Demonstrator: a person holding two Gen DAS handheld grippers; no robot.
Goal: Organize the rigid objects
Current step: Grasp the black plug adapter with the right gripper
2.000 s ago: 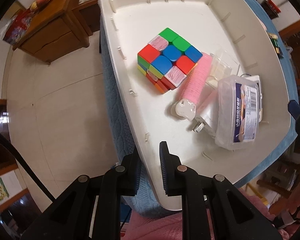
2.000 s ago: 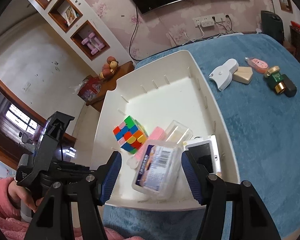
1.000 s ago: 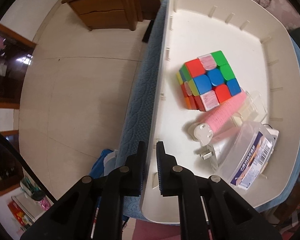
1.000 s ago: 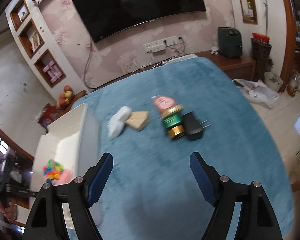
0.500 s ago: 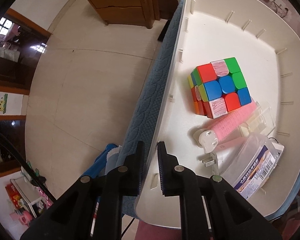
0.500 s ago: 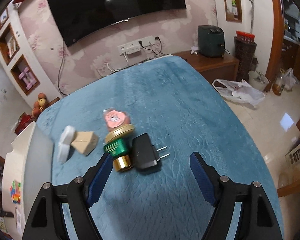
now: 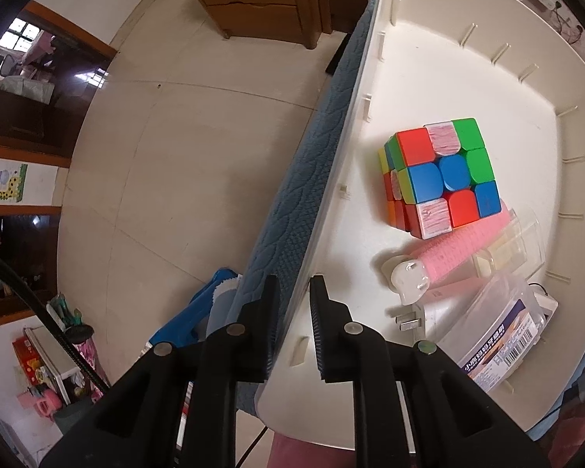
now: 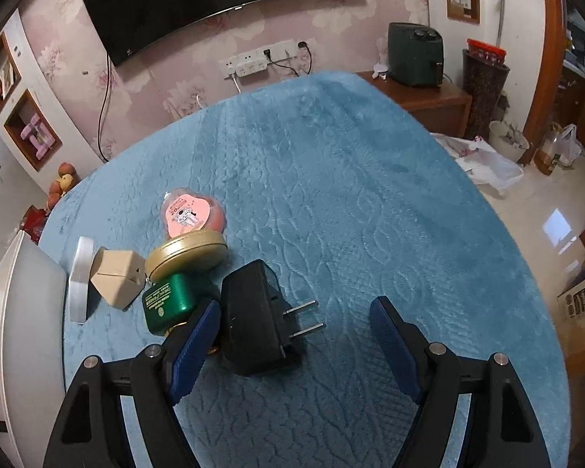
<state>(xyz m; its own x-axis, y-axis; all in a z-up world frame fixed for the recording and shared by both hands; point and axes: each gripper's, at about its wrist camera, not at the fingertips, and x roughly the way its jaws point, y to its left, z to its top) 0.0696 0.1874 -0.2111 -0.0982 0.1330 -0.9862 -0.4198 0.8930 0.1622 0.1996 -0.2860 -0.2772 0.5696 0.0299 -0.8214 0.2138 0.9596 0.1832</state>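
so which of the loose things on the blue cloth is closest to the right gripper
The black plug adapter, prongs pointing right. It lies just ahead of the open right gripper, beside its left finger. The green tin, beige box, white piece and pink heart case sit farther off.

Cube [image 7: 440,177], roller [image 7: 454,251] and lidded box [image 7: 499,345] lie in tray [image 7: 440,74]; adapter [image 8: 253,323] lies on cloth [image 8: 351,195], right of tin [image 8: 179,277].

Setting: a home living room. Ahead of the right gripper [image 8: 294,345], beyond the blue quilted table cover [image 8: 370,202], a wall-mounted television [image 8: 214,0] hangs on pink floral wallpaper [image 8: 58,19] above a row of wall sockets [image 8: 253,61]. Recessed wall shelves [image 8: 31,132] up left. Wooden dresser [image 7: 261,4] and tiled floor [image 7: 175,156] up left of the left gripper [image 7: 294,327].
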